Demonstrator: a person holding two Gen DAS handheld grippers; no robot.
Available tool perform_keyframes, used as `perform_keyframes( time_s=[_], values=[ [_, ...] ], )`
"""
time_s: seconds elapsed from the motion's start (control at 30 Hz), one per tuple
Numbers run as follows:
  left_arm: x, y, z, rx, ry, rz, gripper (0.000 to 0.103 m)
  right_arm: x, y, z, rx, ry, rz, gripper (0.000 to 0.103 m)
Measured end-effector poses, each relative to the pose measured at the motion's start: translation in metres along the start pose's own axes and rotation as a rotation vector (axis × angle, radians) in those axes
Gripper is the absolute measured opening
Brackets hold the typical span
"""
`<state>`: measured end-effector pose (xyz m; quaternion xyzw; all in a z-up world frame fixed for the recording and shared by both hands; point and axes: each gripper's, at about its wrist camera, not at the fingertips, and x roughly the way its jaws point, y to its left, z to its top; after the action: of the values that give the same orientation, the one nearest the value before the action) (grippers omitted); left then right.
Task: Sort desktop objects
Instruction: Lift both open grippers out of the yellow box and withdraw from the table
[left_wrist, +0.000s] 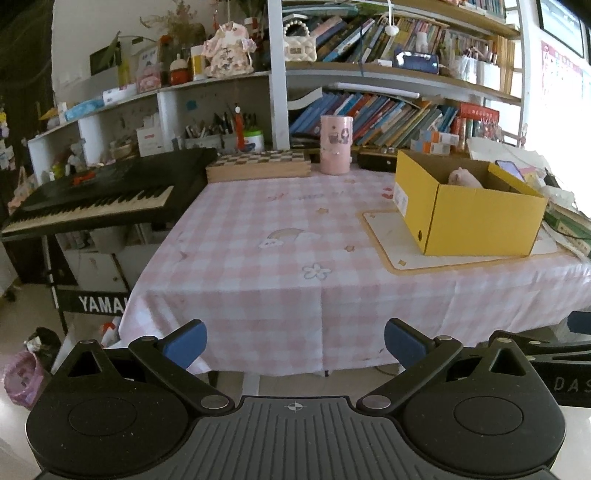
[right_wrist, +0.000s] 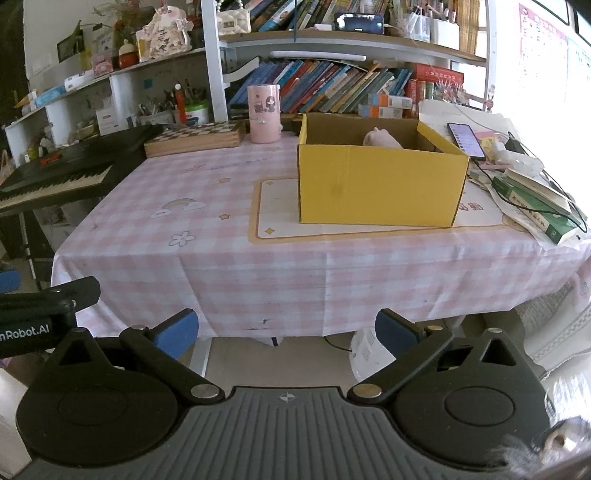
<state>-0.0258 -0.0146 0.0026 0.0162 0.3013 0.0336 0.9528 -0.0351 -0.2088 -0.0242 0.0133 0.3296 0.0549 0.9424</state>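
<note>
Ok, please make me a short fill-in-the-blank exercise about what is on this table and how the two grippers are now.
1. The yellow box stands on a cream ____ with an orange border.
2. Inside the box, a ____ plush toy shows above the wall.
3. The left gripper and the right gripper are both ____ and hold nothing.
4. The chessboard lies beside the pink ____.

Missing words: mat; pink; open; cup
</note>
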Motion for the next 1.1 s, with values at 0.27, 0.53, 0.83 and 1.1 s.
perform_keyframes(
  time_s=[0.27,0.53,0.83,1.1],
  values=[
    [0.0010,-0.0001,-0.0008,0.012,0.010,-0.003,0.103,0.0007,0.0023,-0.0002,0.000,0.005,0.000,0.103],
    [0.0025,0.0000,-0.0018,0.014,0.016,-0.009,0.103,0.0012,0.0023,-0.0004,-0.003,0.007,0.003,0.103],
    [0.0006,0.0014,-0.0027,0.026,-0.005,-0.022,0.103,0.0032,0.0021,-0.0027,-0.001,0.009,0.006,0.103],
    [0.0024,0.0051,-0.0016,0.009,-0.003,-0.031,0.103,0.0054,0.0028,-0.0022,0.002,0.020,0.010,0.103]
  ],
)
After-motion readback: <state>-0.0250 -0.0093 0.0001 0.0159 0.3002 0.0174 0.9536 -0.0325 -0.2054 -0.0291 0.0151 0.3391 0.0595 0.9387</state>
